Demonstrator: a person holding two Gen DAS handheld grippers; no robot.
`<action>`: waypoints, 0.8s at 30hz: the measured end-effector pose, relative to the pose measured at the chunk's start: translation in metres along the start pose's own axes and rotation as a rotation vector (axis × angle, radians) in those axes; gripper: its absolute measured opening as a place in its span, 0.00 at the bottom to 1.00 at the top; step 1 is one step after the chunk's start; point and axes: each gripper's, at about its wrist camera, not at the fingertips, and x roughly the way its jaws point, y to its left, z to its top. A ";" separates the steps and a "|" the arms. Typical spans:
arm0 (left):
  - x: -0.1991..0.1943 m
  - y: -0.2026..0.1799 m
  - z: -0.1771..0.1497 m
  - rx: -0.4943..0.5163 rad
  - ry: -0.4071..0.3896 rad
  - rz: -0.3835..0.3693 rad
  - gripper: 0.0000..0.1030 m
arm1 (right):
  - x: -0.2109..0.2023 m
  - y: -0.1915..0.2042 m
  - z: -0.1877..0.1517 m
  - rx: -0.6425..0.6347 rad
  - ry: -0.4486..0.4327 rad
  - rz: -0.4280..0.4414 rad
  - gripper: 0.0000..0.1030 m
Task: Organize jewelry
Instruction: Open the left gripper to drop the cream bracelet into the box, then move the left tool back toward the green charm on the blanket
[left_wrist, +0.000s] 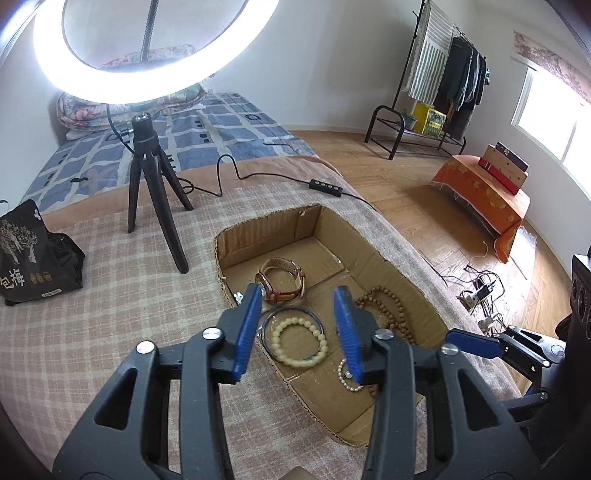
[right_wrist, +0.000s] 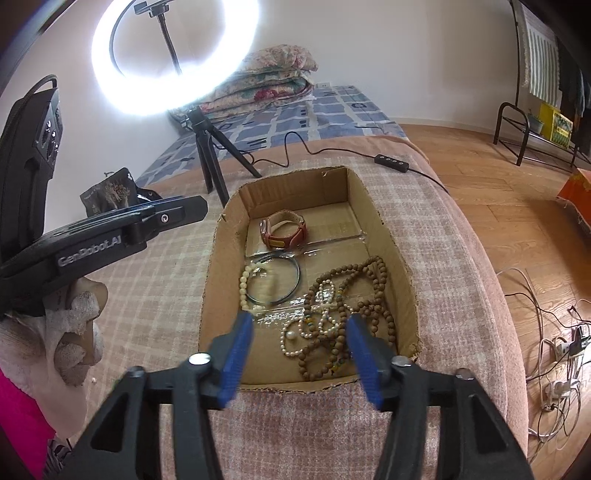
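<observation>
left gripper (left_wrist: 297, 325) spread, empty | right gripper (right_wrist: 299, 350) spread, empty | risk: wooden bead necklace (right_wrist: 354, 295) below it tangles with pearl strand (right_wrist: 314, 325), both lift

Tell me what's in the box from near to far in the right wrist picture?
Wooden beads tangled with pearls → cream bracelet and dark bangle → watch.
</observation>
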 end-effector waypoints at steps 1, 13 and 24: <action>-0.001 0.000 0.001 0.004 -0.001 0.002 0.40 | 0.000 0.000 0.000 0.001 -0.001 0.000 0.63; -0.013 0.002 0.000 0.005 -0.017 0.008 0.52 | -0.003 0.003 0.001 0.000 -0.011 -0.059 0.92; -0.027 0.008 0.002 -0.013 -0.052 0.037 0.68 | -0.009 0.008 0.003 -0.004 -0.028 -0.129 1.00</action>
